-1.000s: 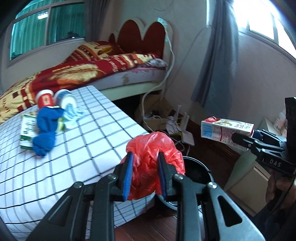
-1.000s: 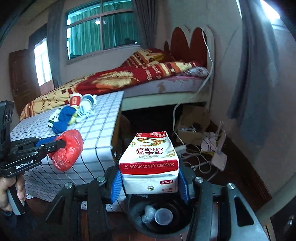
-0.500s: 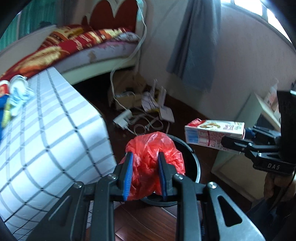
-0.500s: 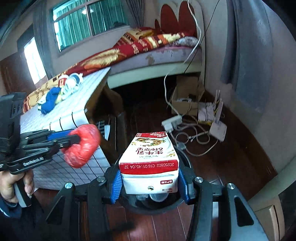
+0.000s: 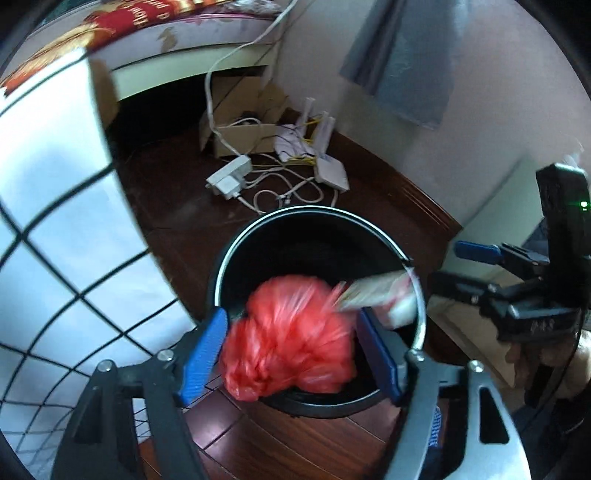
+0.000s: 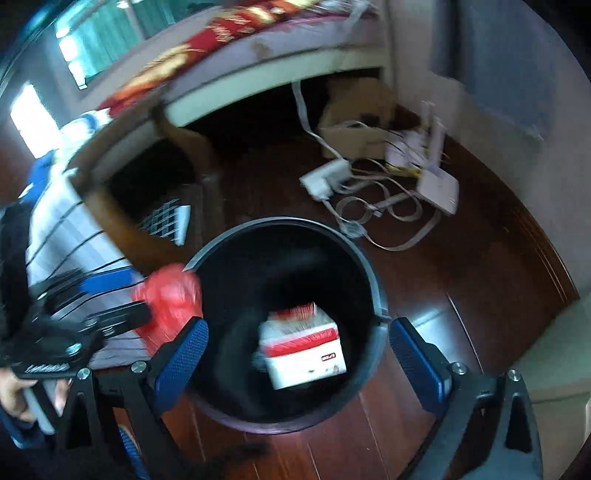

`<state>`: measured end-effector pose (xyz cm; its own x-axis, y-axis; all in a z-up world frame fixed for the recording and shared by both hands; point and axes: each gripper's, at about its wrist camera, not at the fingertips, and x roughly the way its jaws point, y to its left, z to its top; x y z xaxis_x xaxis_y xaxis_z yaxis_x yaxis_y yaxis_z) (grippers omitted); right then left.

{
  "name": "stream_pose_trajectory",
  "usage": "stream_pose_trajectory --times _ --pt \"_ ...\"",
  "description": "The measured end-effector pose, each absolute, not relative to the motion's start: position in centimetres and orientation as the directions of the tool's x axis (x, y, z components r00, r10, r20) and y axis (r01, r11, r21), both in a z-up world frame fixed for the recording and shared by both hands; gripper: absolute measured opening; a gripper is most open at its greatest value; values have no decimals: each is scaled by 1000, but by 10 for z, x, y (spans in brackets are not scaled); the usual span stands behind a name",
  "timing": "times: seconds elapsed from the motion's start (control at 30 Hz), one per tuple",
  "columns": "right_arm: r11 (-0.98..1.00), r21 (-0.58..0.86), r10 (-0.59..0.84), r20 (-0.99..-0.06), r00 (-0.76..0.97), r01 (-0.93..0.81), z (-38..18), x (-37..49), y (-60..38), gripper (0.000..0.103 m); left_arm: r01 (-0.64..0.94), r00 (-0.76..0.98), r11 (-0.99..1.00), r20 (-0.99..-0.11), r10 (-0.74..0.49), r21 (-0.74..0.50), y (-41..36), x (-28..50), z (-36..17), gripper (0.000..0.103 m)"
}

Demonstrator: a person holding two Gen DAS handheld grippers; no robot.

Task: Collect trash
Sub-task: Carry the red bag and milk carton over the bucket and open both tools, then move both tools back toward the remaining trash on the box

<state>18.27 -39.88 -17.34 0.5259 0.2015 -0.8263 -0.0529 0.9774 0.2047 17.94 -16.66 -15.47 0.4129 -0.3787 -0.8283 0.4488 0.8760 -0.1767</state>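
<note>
A black round trash bin (image 5: 380, 400) stands on the dark wood floor; it also shows in the right wrist view (image 6: 373, 280). My left gripper (image 5: 291, 350) is open over its near rim, and the red plastic bag (image 5: 291, 339) sits blurred between the spread pads, loose. My right gripper (image 6: 297, 358) is open above the bin, and the milk carton (image 6: 304, 349) is below it inside the bin, blurred. The carton shows in the left wrist view (image 5: 380, 295) at the bin's right rim. The bag shows in the right wrist view (image 6: 168, 302) at the bin's left rim.
A table with a white checked cloth (image 5: 55, 236) stands left of the bin. A power strip (image 5: 229, 179), cables, a router (image 5: 330, 171) and a cardboard box (image 5: 240, 129) lie on the floor behind. The bed (image 5: 155, 33) is at the back.
Both grippers tipped down over the bin and opened. The milk carton left the right gripper and dropped into the bin. The red bag is released between the left pads.
</note>
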Motion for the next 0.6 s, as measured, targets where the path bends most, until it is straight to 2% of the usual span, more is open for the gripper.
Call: stream_pose_trajectory --times 0.03,0.1,0.27,0.6 --pt "980 199 183 -830 527 -27 -176 182 -404 100 434 428 887 -830 -358 -159 -165 177 -156 89" --pt "984 178 152 -835 529 -2 -178 181 -407 103 414 462 901 -823 -330 -129 -162 172 -158 97" --pt "993 116 102 -832 545 -9 -178 176 -401 103 393 494 914 -816 -300 -98 -154 164 -157 97" --pt "994 106 101 -821 562 -24 -169 173 -389 103 366 535 927 -798 -278 -78 -143 157 -142 99"
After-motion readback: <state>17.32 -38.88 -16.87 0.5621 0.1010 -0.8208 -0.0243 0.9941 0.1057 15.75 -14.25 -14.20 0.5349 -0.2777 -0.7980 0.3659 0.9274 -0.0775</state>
